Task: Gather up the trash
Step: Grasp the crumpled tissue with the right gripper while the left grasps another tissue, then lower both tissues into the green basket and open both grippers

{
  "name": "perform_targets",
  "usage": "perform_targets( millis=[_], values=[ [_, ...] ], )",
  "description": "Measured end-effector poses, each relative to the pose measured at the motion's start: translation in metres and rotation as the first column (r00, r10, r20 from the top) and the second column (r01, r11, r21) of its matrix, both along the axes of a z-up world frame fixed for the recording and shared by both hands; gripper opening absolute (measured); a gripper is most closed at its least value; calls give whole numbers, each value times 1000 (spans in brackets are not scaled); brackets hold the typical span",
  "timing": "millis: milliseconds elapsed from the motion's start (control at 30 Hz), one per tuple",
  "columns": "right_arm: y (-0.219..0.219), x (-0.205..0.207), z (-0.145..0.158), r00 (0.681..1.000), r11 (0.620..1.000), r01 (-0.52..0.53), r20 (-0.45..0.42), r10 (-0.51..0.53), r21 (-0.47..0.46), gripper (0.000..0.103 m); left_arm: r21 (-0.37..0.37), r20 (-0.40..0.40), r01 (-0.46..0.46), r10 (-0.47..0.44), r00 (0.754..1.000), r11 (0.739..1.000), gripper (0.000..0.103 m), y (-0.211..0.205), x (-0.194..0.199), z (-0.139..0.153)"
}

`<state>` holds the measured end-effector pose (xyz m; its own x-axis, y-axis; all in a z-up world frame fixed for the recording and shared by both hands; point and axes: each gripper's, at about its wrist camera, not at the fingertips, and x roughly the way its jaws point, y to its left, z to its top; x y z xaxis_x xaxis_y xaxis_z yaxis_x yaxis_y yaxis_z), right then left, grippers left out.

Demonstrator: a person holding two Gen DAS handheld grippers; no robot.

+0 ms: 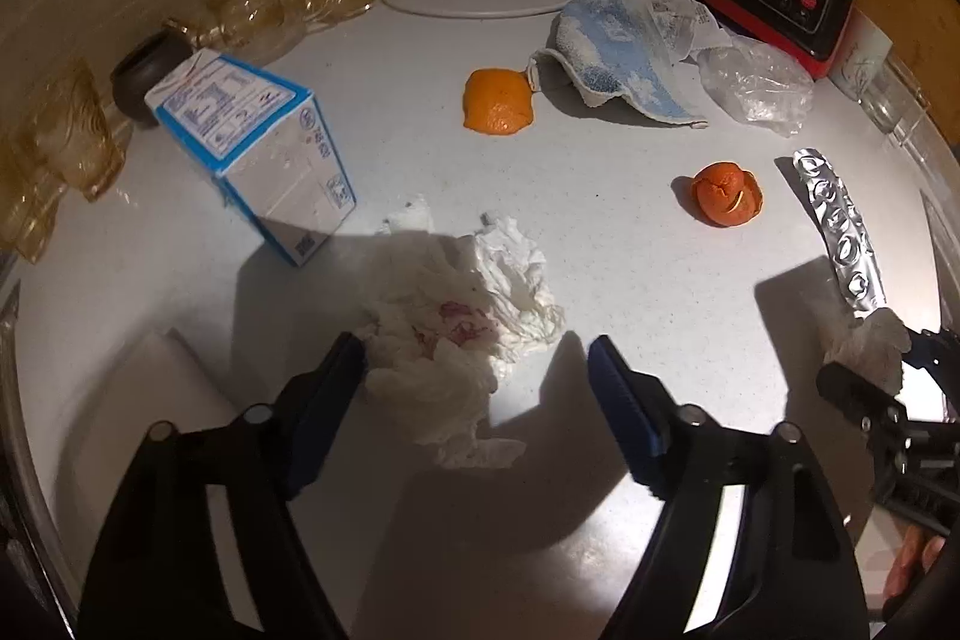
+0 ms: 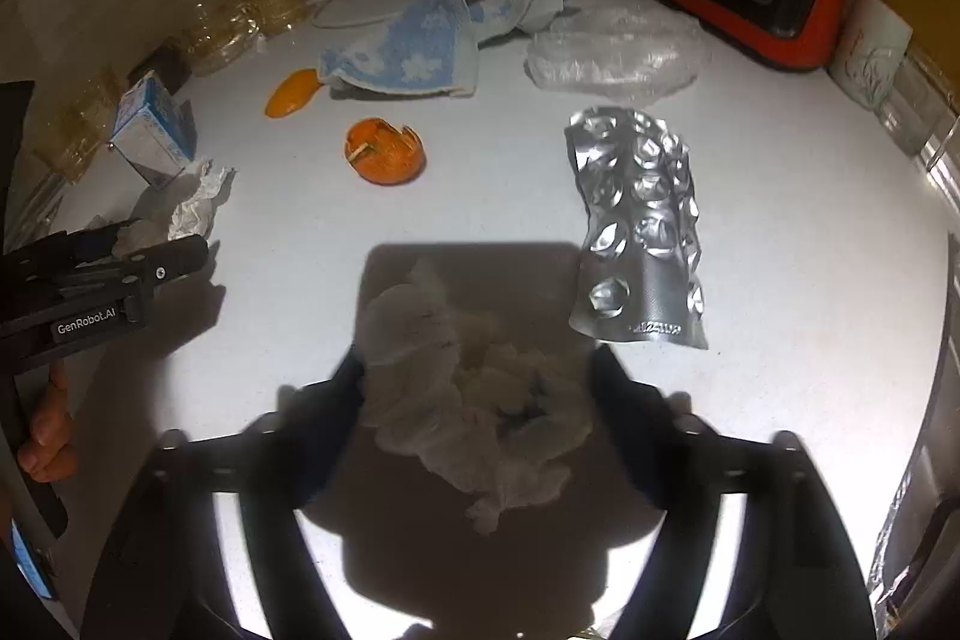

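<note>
Left claw (image 1: 477, 358) stands wide over the bench (image 1: 630, 148), its left pad touching the edge of a stained crumpled tissue (image 1: 462, 316) that lies flat on the surface; nothing is gripped yet. Right claw (image 2: 477, 376) has a second tissue wad (image 2: 474, 388) sitting between its pads, and we judge it held, though the wad is loose and overhangs below the pads. Risks as we read them: the stained tissue spreads well beyond the left claw's reach, so a pinch may catch only one fold and drag or tear the rest. The right wad could shed a trailing flap if it is swung fast. Foil blister pack (image 2: 639, 220) lies just beside the right claw and could be brushed off line. Other trash is scattered: a milk carton (image 1: 252, 148) leaning at a tilt near the stained tissue, easy to knock over; two pieces of orange peel (image 1: 498, 100) (image 1: 726, 193); a plastic bag (image 1: 753, 85) near the blue cloth (image 1: 618, 58). No bin is visible in either view, so we cannot tell where the load goes.
</note>
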<state>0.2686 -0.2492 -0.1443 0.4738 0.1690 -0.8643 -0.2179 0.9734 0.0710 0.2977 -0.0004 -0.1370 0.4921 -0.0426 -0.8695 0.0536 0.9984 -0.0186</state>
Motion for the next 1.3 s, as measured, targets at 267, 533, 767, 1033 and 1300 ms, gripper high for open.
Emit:
perform_targets(
  millis=[267,533,767,1033,1300],
  values=[
    [-7,1,6,1000,999,19,4,-19,45,41,-42,8,-29,29,1000,999,25,16,8,4],
    [-13,-12,28,999,997,21,40,-24,80,39,-56,46,-32,35,998,998,23,20,-8,20],
    [-28,-48,58,996,995,16,88,-25,103,39,-84,95,27,-19,995,996,23,4,-50,55],
    [-61,-120,85,992,993,24,122,-38,116,39,-142,106,129,-115,988,981,23,-39,-125,85],
    [-94,-198,86,992,993,35,116,-48,114,39,-161,74,269,-260,963,949,23,-95,-212,85]
  ],
)
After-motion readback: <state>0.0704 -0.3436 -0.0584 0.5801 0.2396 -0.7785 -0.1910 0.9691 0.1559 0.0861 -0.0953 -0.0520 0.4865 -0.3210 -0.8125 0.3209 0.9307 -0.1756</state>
